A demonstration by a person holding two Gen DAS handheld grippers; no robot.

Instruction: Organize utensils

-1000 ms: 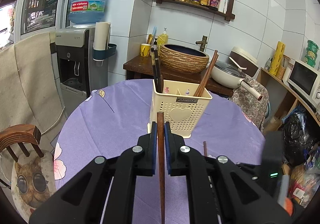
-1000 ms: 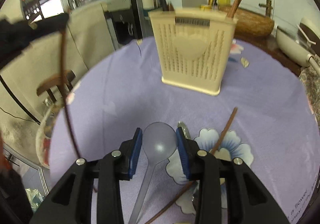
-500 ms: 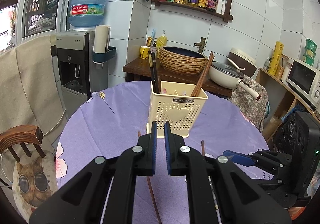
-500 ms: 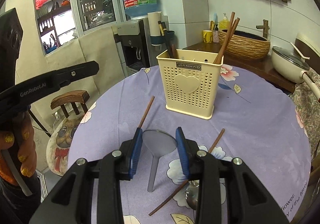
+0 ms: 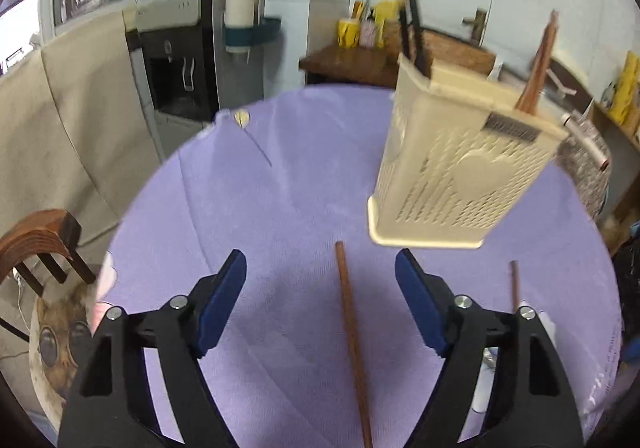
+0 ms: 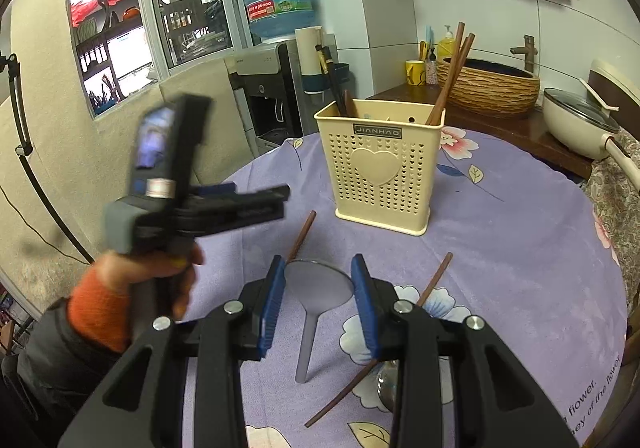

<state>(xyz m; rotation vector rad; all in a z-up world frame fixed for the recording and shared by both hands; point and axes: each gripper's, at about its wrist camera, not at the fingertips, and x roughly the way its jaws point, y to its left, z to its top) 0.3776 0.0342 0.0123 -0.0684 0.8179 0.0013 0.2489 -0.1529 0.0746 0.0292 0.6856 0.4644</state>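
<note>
Left wrist view has the left hand-held gripper [image 5: 320, 296] with its jaws just sprung wide apart, nothing clamped, and a brown chopstick [image 5: 352, 336] lying flat on the purple surface [image 5: 248, 208] between the two blue pads but touching neither. It runs lengthwise along the pointing direction, so closing from here could pinch it near one end, and I'd guess it would then swing or slip when lifted (thin round stick, smooth pads, not a great combo). The picture is smeared, so alignment is hard to judge. Over in the right wrist view, the right hand-held gripper [image 6: 318, 288] sits closed on the round bowl of a translucent grey ladle [image 6: 316, 288], handle trailing back toward the camera. That's a wide, curved thing held by its rim, so it could twist out. A second chopstick [image 6: 384, 344] lies right beside it, easy to knock. The cream utensil basket [image 6: 380, 168] stands further back with chopsticks already upright in it; a long handle swung in carelessly could catch those or tip the light basket.
</note>
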